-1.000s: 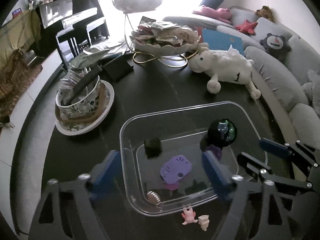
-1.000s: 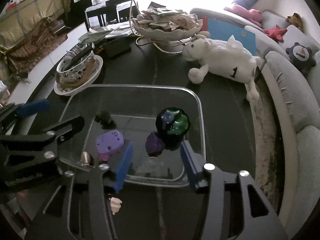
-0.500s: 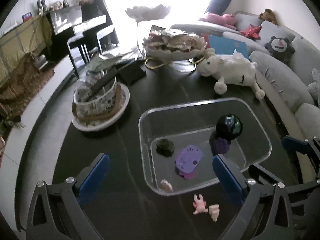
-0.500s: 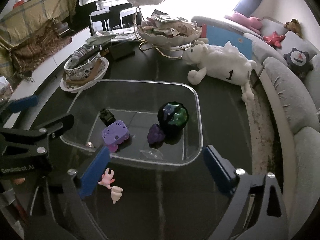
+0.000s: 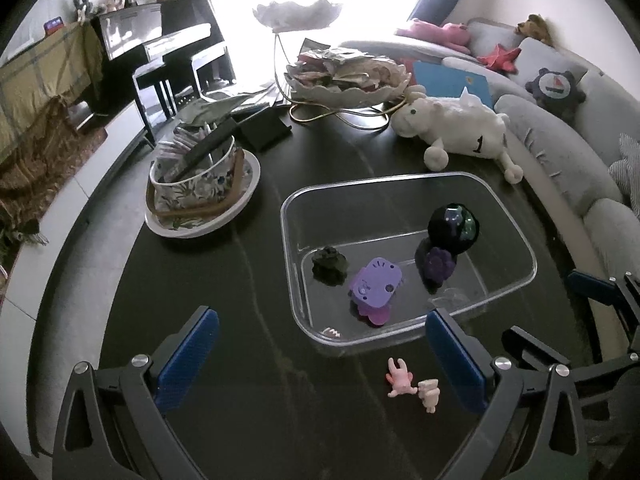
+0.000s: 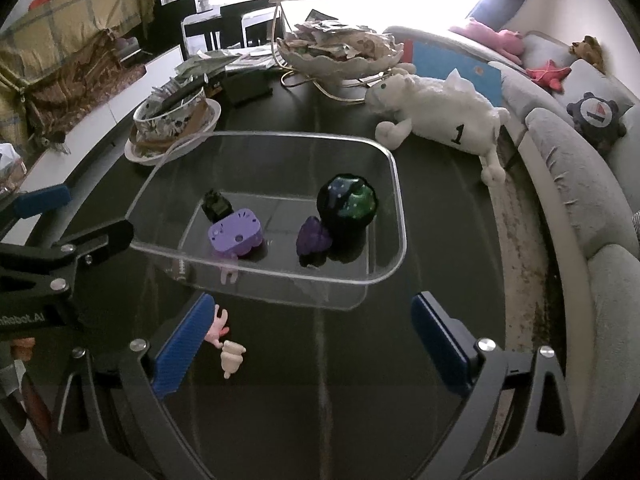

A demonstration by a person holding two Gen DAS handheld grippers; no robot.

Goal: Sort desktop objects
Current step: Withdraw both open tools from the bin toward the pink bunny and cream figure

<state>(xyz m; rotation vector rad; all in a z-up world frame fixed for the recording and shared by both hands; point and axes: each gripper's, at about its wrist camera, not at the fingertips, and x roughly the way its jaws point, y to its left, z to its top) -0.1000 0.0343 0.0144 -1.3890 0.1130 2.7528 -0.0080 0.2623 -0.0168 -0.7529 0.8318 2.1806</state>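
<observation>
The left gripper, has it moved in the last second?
Yes. The left gripper pulled back from over the bin, and its jaws opened wide.

We see our right gripper [image 6: 308, 346] wide open above the dark table [image 6: 440, 200], the clear bin [image 6: 394, 168] just beyond it holding a dark ball [image 6: 347, 203] and purple toys, and two small figurines [image 6: 226, 340] lying near its left finger.

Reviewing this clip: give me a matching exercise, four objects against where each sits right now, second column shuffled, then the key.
1. dark ball
2. pink figurine
3. white plush sheep
4. floral bowl

A. on a white plate
B. inside the clear bin
C. on the table in front of the bin
D. on the table beyond the bin

Pairs: 1-B, 2-C, 3-D, 4-A
</observation>
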